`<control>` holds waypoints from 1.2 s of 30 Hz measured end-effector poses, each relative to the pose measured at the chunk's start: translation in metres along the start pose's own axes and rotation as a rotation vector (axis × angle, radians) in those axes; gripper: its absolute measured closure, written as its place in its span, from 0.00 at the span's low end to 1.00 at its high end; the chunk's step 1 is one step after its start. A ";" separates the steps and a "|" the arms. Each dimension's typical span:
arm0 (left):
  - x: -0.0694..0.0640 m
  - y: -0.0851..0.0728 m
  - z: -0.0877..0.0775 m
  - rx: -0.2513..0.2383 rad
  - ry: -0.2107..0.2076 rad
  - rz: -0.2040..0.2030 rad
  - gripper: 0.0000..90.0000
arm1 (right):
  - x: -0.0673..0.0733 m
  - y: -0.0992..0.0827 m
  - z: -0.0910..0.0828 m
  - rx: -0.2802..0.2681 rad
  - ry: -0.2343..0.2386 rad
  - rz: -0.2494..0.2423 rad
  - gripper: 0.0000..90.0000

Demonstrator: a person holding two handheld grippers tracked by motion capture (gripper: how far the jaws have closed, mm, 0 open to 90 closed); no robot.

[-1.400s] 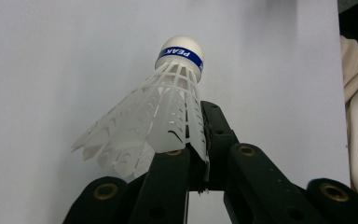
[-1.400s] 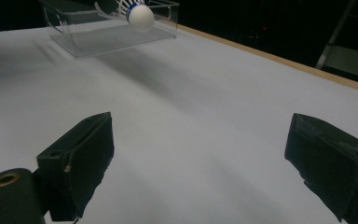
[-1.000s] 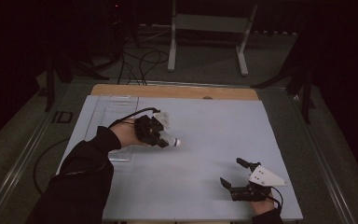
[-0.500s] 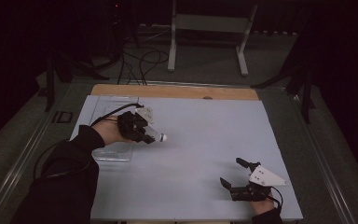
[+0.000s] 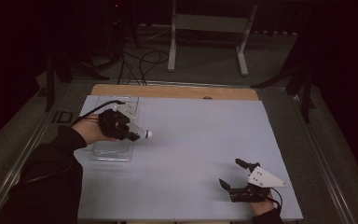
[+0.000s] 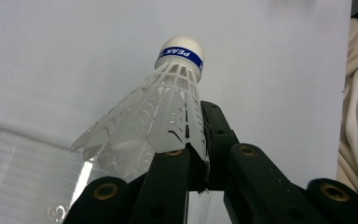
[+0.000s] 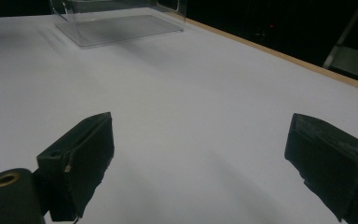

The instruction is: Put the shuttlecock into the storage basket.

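Left gripper [image 5: 137, 133] sits at the left side of the table [image 5: 200, 140], over the near-right edge of a clear plastic tray [image 5: 114, 151]. Jaws are clamped on the skirt of a white plastic shuttlecock [image 6: 161, 116]; in the left gripper view the skirt is pinched between the two black jaws and splays out to the left of them. Cork end w/ blue band reading "PEAK" points away from the gripper, out over the white table surface. In the high view the cork tip [image 5: 148, 134] pokes out to the right of the gripper, off the table. Shuttlecock is carried in the air, not resting on tray or table.

Right gripper [image 5: 235, 179] is at the near-right corner of the table, well apart from the left one and from the tray. Jaws stand wide apart w/ nothing between them; right gripper view shows bare white table between the pads [image 7: 86, 163]. Same view shows the clear tray [image 7: 116, 23] far off at the top.

A dark sleeve [image 5: 46, 177] comes in at bottom left.
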State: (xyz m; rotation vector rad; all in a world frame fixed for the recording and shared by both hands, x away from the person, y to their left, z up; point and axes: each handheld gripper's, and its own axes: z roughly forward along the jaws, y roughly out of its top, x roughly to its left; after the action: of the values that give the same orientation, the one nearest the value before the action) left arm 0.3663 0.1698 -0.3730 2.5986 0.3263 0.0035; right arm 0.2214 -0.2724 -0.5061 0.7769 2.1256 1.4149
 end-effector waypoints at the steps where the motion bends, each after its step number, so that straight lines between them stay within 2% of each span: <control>1: 0.000 -0.002 -0.002 0.001 0.005 -0.001 0.99 | 0.000 0.000 0.000 -0.001 -0.001 -0.003 0.09; 22: 0.009 -0.038 -0.031 -0.005 0.038 -0.078 0.99 | 0.001 0.000 0.000 0.011 0.002 -0.009 0.09; 30: 0.011 -0.051 -0.035 0.002 0.054 -0.113 0.99 | 0.002 0.000 0.000 0.010 0.007 -0.010 0.09; 36: 0.014 -0.056 -0.032 0.002 0.050 -0.113 0.99 | 0.002 0.000 0.000 0.014 0.008 -0.009 0.09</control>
State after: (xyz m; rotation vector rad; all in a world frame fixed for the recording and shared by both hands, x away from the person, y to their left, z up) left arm 0.3654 0.2357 -0.3741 2.5818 0.4913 0.0283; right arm 0.2204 -0.2709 -0.5065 0.7676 2.1448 1.4020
